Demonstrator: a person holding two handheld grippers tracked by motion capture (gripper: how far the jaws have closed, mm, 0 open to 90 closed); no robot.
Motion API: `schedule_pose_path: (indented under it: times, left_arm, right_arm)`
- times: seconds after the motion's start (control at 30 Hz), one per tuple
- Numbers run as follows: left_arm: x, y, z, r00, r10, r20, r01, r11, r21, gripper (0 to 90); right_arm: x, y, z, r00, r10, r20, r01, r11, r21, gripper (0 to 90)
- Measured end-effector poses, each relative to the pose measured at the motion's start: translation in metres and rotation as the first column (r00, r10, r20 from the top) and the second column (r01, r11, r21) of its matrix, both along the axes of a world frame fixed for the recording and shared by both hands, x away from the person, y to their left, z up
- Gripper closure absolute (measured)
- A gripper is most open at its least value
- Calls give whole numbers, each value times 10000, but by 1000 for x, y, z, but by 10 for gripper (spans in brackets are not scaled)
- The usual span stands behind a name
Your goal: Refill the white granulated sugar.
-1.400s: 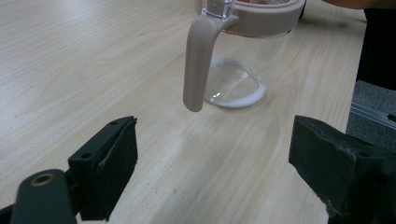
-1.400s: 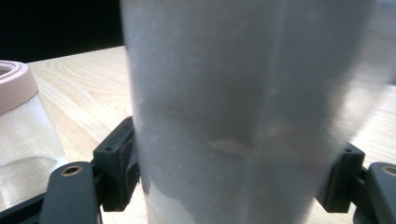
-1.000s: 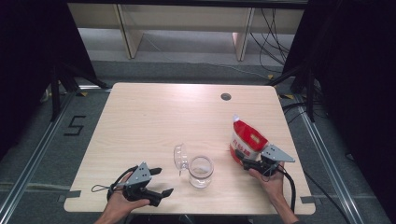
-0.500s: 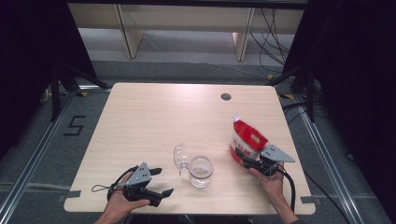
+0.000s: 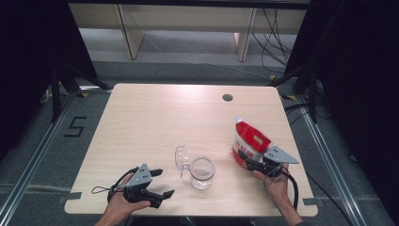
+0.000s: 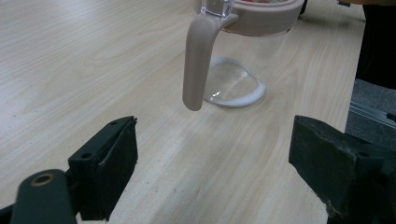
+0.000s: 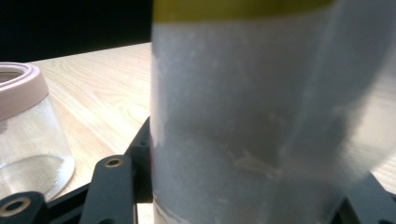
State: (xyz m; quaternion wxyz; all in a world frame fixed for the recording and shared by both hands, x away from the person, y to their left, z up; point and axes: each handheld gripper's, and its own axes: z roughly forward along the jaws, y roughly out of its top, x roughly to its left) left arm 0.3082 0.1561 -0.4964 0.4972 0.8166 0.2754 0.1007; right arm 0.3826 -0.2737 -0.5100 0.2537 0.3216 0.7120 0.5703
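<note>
A red and white bag stands upright at the table's right front. My right gripper reaches it from the front, and its jaws have just been closing on the bag's lower part. In the right gripper view the pale bag sits between the jaws and touches them. A clear glass jar stands at the front centre, its hinged lid swung open to the left. My left gripper rests open at the front left, aimed at the jar with nothing between its fingers.
The light wooden table has a round cable hole at the back right. Metal floor rails run along both sides, and a taped mark lies on the floor at the left. Dark curtains flank the table.
The right gripper's jaws have drawn in slightly around the bag. Neither hand has shifted, and the jar and bag stand where they were.
</note>
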Motion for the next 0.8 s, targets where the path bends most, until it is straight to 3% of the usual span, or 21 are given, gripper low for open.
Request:
schedule_pose_path:
  times: [0.07, 0.1, 0.13, 0.17, 0.23, 0.33, 0.4, 0.43, 0.47, 0.53, 0.6, 0.63, 0.67, 0.7, 0.8]
  left_arm:
    - [0, 0, 0, 10000, -11, 27, 11, 10000, -26, 154]
    - [0, 0, 0, 10000, -12, 23, 12, 10000, -32, 154]
    - [0, 0, 1, 10000, -4, 34, 4, 10000, 3, 154]
    - [0, 0, 1, 10000, 5, 38, -5, 10000, -1, 154]
    - [0, 1, 1, 10000, 48, 59, -48, 10000, 51, 154]
    - [0, 1, 1, 10000, 19, 55, -19, 10000, 12, 154]
    - [0, 1, 1, 10000, 0, 57, 0, 10000, 5, 154]
    - [0, 1, 1, 10000, 47, 67, -47, 10000, 58, 154]
    - [0, 1, 1, 10000, 49, 71, -49, 10000, 54, 154]
    - [0, 1, 1, 9999, 26, 109, -27, 10000, 75, 154]
    - [0, 1, 1, 9999, 56, 87, -56, 10000, 52, 154]
    - [0, 1, 1, 10000, 58, 75, -59, 10000, 45, 154]
    - [0, 1, 1, 10000, 58, 76, -59, 10000, 49, 154]
    - [0, 1, 1, 10000, 59, 79, -59, 10000, 42, 154]
    - [0, 2, 1, 10000, 24, 87, -24, 10000, 9, 154]
  right_arm:
    - [1, -1, 2, 9996, 242, 170, -235, 9990, -390, 441]
    - [-1, 0, 2, 9999, 69, 131, -65, 9994, -348, 442]
    - [-4, 2, 3, 10000, 4, 5, -4, 10000, 24, 442]
    - [-4, 1, 4, 9998, 210, 26, -209, 9991, -364, 443]
    - [-2, 1, 7, 9973, 497, 535, -483, 9985, -273, 444]
    - [-8, 1, 11, 9991, 321, 284, -319, 9995, -77, 445]
    - [-8, 0, 11, 9986, 181, 490, -173, 9997, -165, 445]
    - [-6, -2, 12, 9953, 346, 905, -313, 9988, -378, 445]
    - [-8, -1, 13, 9973, 443, 586, -430, 9988, -242, 445]
    - [-11, -2, 16, 9973, 470, 573, -441, 9978, -494, 446]
    - [-13, -2, 18, 9948, 645, 784, -591, 9958, -694, 446]
    - [-14, -2, 19, 9923, 547, 1110, -465, 9961, -753, 446]
    - [-15, -2, 20, 9934, 769, 853, -694, 9937, -879, 446]
    - [-17, -1, 22, 9934, 738, 878, -654, 9933, -952, 446]
    - [-21, 0, 25, 9890, 780, 1260, -665, 9934, -932, 446]
